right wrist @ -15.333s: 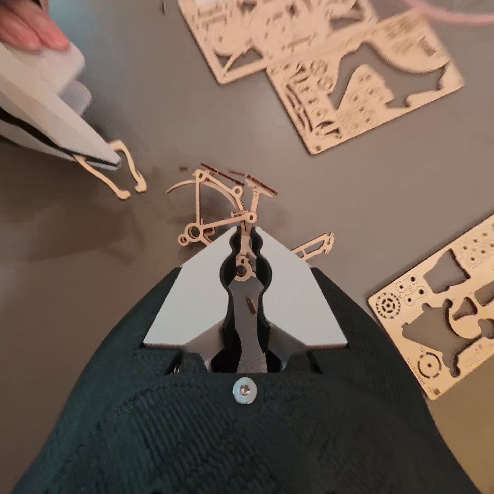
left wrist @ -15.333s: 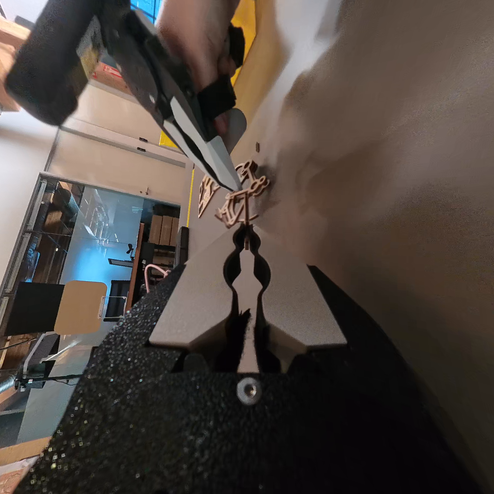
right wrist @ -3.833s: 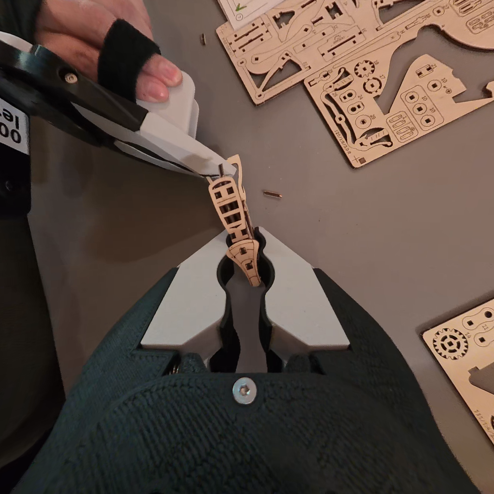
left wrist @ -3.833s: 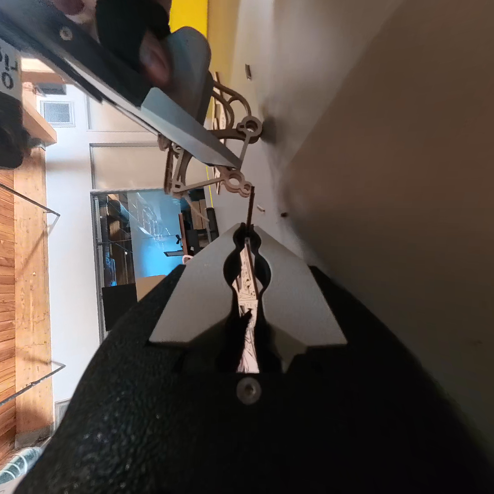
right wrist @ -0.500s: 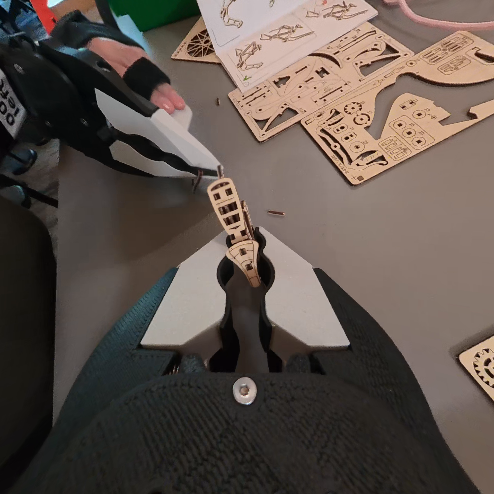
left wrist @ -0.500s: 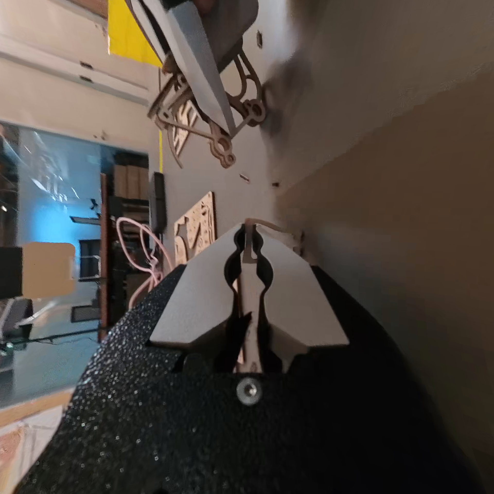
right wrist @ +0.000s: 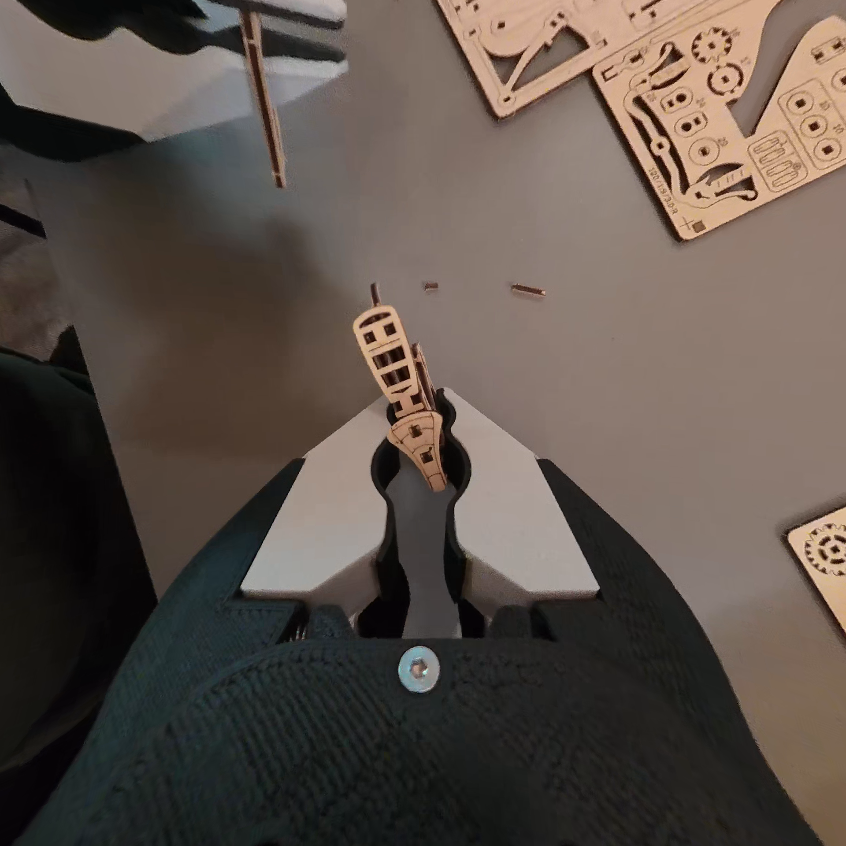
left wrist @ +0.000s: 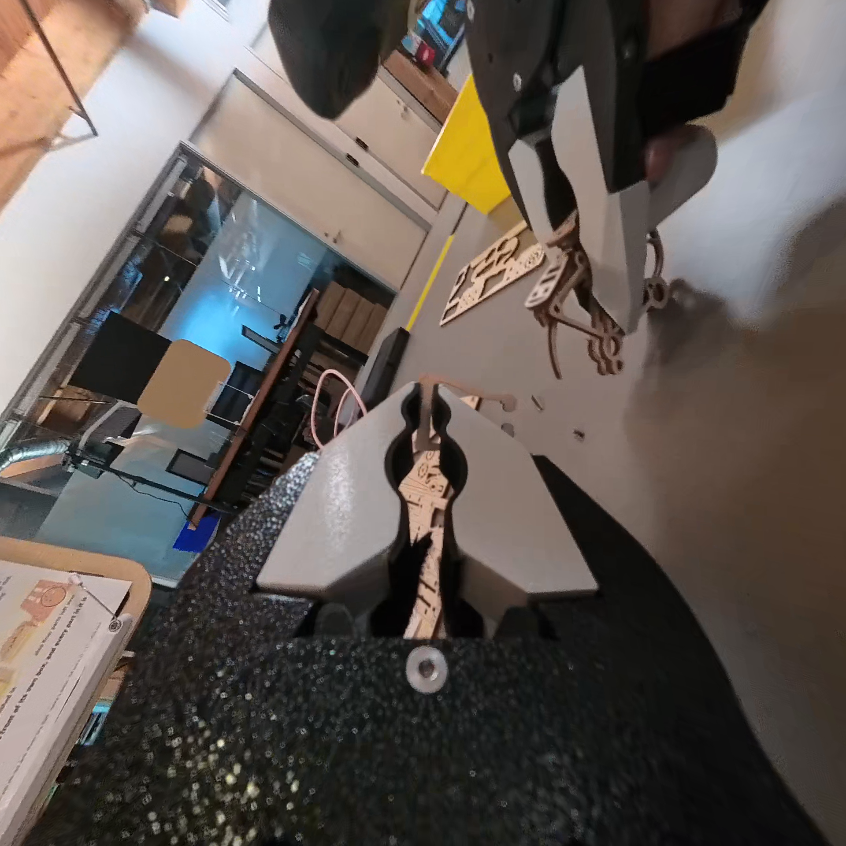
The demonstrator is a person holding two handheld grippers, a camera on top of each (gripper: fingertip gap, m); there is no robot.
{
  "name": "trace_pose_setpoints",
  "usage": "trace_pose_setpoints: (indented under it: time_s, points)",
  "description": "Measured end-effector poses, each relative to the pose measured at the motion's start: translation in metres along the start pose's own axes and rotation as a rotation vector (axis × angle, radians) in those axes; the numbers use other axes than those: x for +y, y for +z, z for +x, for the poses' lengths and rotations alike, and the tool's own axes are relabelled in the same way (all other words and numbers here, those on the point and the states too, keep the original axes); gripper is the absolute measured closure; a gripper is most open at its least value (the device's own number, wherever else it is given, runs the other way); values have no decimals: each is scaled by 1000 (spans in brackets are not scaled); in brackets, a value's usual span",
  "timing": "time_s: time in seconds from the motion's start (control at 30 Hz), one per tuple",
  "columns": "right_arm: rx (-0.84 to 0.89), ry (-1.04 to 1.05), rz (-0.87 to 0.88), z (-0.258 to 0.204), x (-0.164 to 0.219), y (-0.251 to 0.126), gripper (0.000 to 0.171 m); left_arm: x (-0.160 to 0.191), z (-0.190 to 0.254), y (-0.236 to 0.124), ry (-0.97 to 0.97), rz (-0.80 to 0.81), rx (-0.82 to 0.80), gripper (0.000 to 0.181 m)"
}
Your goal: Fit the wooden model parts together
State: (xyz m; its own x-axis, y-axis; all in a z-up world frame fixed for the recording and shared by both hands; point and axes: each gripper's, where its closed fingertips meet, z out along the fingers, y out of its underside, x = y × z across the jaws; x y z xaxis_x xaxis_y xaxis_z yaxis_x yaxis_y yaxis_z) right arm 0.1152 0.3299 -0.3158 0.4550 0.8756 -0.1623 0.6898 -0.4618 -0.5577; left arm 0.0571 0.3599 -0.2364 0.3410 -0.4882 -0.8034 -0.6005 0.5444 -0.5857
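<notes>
In the right wrist view my right gripper [right wrist: 416,400] is shut on a small wooden model assembly [right wrist: 389,357], a slotted ladder-like piece with a curved plate, held above the grey table [right wrist: 595,366]. It also shows in the left wrist view [left wrist: 572,302], under the right gripper [left wrist: 627,320] at the upper right. My left gripper [left wrist: 428,391] is shut on a thin wooden strip [left wrist: 425,425] with a curved arm ending in a round lug. In the right wrist view that strip [right wrist: 265,105] hangs edge-on from the left gripper [right wrist: 249,18] at the top left, apart from the assembly.
Laser-cut wooden part sheets [right wrist: 686,91] lie at the far right of the table, another sheet [right wrist: 824,572] at the right edge. Two small wooden pins [right wrist: 528,289] lie beyond the assembly. A yellow bin [left wrist: 471,160], a sheet [left wrist: 494,279] and a pink cable [left wrist: 338,403] stand farther off.
The left gripper with its strip has drawn away from the assembly, up and to the left in the right wrist view. The right gripper still holds the assembly, now nearer the table.
</notes>
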Motion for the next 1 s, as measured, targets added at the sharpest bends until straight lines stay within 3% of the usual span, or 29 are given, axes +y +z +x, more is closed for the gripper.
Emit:
trace_pose_setpoints:
  time_s: [0.03, 0.4, 0.77, 0.87, 1.0]
  points:
    - [8, -11, -14, 0, 0, 1, 160, -2, 0, 0, -2, 11, -13, 180]
    - [-1, -92, -30, -9, -10, 10, 160, 2, 5, 5, -39, 12, -34, 180]
    - [23, -187, -165, -11, -6, 13, 160, 12, 8, 9, -63, -11, -15, 180]
    - [74, -111, -130, 2, -4, -3, 160, 13, 11, 9, -38, -8, -9, 180]
    - [167, 120, -58, 40, 17, -57, 160, 6, 21, 12, -42, 32, 34, 179]
